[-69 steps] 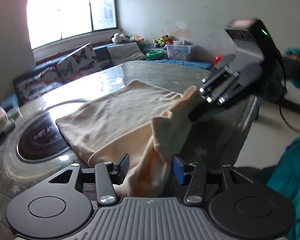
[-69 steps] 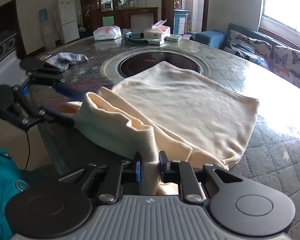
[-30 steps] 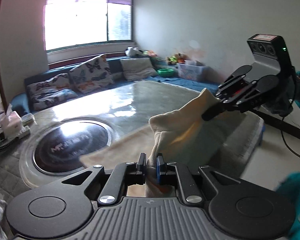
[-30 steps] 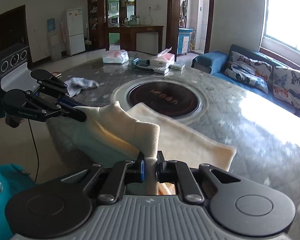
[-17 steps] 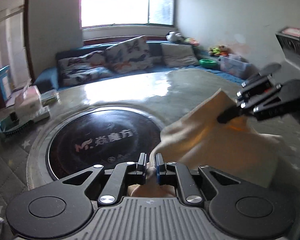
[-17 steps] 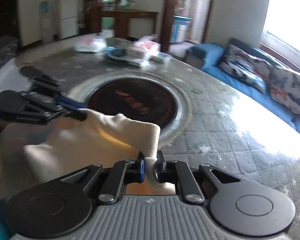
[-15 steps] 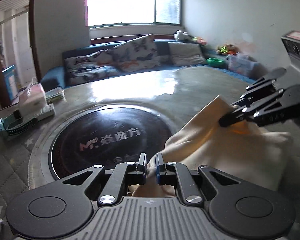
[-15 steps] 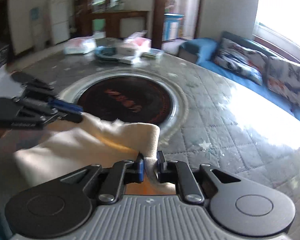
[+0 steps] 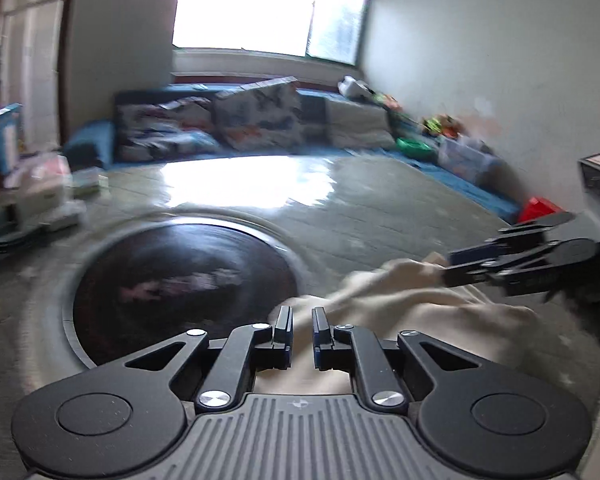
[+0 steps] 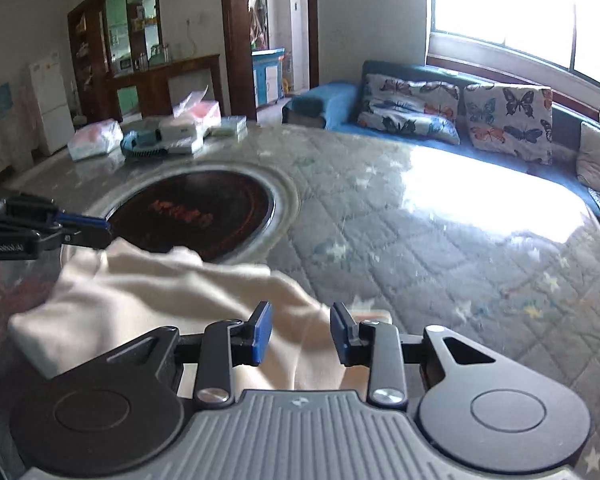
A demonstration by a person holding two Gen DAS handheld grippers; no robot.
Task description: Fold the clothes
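Observation:
A cream cloth lies folded in a heap on the round glass-topped table, next to its dark round hotplate. My right gripper hovers over the cloth's near edge. Its jaws are opening; cloth lies under the gap and the blue pads do not press it. In the left wrist view the right gripper shows at the right with its jaws parted at a cloth corner. My left gripper is shut on the cloth's other corner, low beside the hotplate. In the right wrist view the left gripper pinches that corner.
Tissue packs and small boxes sit on the table's far side, beyond the hotplate. A blue sofa with butterfly cushions runs under the window. Toys and a plastic bin stand against the right wall.
Both grippers carried the lifted cloth edge across the table and down beside the hotplate, laying it over itself. The right jaws have parted and released their corner; the left stays closed.

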